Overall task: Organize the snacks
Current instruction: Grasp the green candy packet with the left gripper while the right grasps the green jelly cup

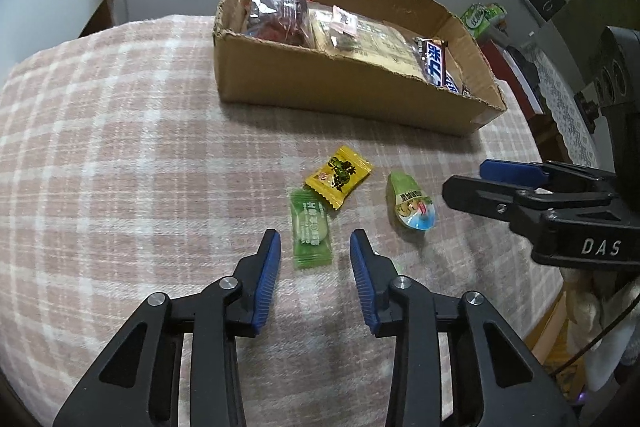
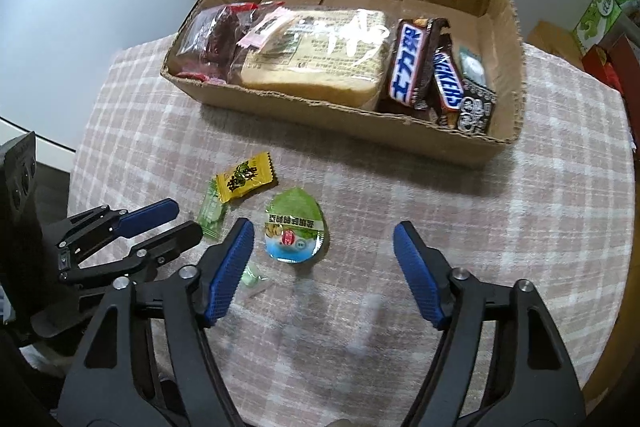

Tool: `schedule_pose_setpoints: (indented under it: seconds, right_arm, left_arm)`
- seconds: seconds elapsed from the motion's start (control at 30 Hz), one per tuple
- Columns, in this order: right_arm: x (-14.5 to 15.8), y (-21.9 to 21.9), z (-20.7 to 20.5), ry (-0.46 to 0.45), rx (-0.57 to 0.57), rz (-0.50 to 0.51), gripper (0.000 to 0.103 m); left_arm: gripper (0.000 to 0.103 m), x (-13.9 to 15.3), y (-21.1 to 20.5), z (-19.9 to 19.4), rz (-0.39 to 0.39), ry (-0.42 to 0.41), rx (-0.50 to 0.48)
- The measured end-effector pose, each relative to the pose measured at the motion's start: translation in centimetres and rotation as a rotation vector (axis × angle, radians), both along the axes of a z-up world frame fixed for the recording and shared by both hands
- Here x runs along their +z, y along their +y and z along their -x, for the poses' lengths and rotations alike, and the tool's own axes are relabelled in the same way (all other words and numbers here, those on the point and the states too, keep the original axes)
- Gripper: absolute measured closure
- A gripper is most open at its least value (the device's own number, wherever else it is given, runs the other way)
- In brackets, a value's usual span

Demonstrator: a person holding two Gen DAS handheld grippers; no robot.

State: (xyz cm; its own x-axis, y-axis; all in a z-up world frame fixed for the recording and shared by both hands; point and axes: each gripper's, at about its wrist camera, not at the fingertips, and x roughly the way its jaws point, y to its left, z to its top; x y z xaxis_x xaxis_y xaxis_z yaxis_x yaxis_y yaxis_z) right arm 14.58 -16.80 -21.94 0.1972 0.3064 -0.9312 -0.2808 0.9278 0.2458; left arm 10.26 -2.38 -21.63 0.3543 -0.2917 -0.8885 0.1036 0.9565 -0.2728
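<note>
Three loose snacks lie on the plaid cloth in front of a cardboard box. The green wrapped candy lies between the fingertips of my left gripper, which is open, its pads clear of the wrapper. A yellow candy touches the green one's far end. The green-lidded jelly cup sits just inside the left finger of my right gripper, open wide above the cloth. A small pale green sweet lies beside that finger.
The box holds Snickers bars, a bread packet and a red packet; its far half shows bare cardboard. Green cartons stand beyond the table's right edge. The plaid cloth stretches away to the left.
</note>
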Motion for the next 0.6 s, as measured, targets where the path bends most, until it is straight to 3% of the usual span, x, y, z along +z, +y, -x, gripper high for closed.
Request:
schedule_pose_setpoints:
  seconds: [0.13, 0.6]
  right_arm:
    - [-0.8, 0.9, -0.2, 0.026, 0.020, 0.000, 0.039]
    - [-3.1, 3.1, -0.9, 0.059, 0.053, 0.040, 0.042]
  left_arm:
    - [0.072, -0.3, 0.1, -0.2, -0.001, 0.005, -0.001]
    - [0.079, -1.4, -1.2, -1.4, -0.056, 0.005, -0.043]
